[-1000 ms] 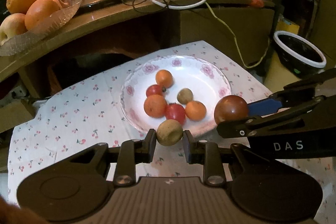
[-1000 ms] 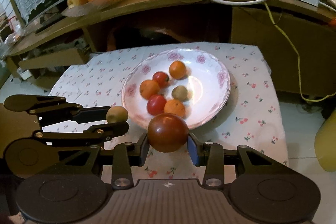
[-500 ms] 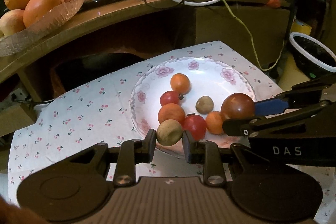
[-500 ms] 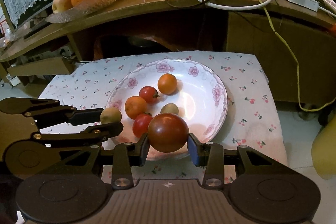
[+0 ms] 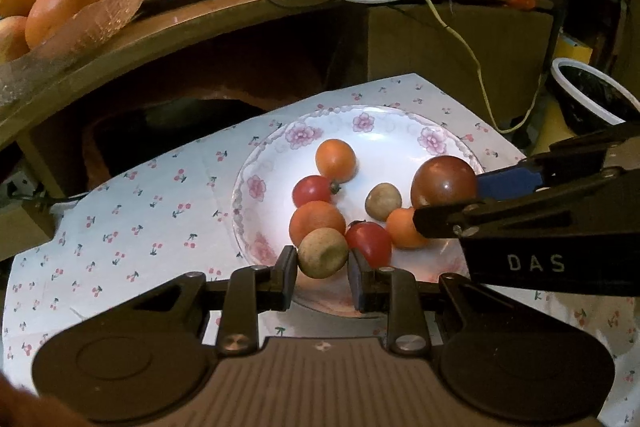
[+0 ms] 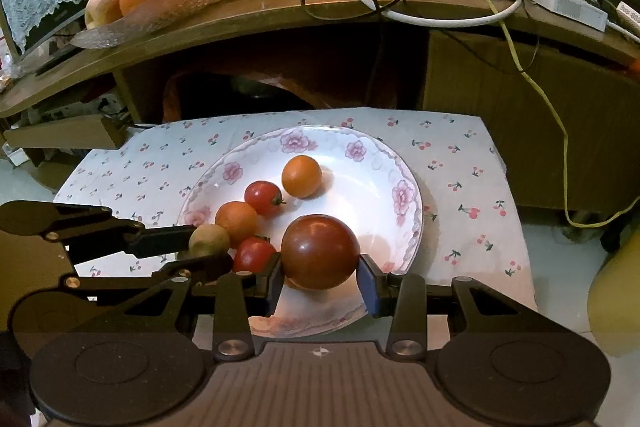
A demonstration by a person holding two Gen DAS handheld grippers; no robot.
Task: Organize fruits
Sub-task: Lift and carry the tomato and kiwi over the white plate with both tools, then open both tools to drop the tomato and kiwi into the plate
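The left claw (image 5: pixel 322 265) grips a small tan-brown round fruit (image 5: pixel 323 253); the right claw (image 6: pixel 320 281) grips a large dark-red glossy tomato (image 6: pixel 320 251). Both hang over the near rim of the white floral ceramic plate (image 6: pixel 360 187) on the worktop, where five small fruits already lie; apparently only these two remain.

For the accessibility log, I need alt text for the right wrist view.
The right gripper clamps a dark red tomato above the near side of a floral plate holding smaller fruits. At left, the left gripper holds a small brown fruit over the plate's edge.
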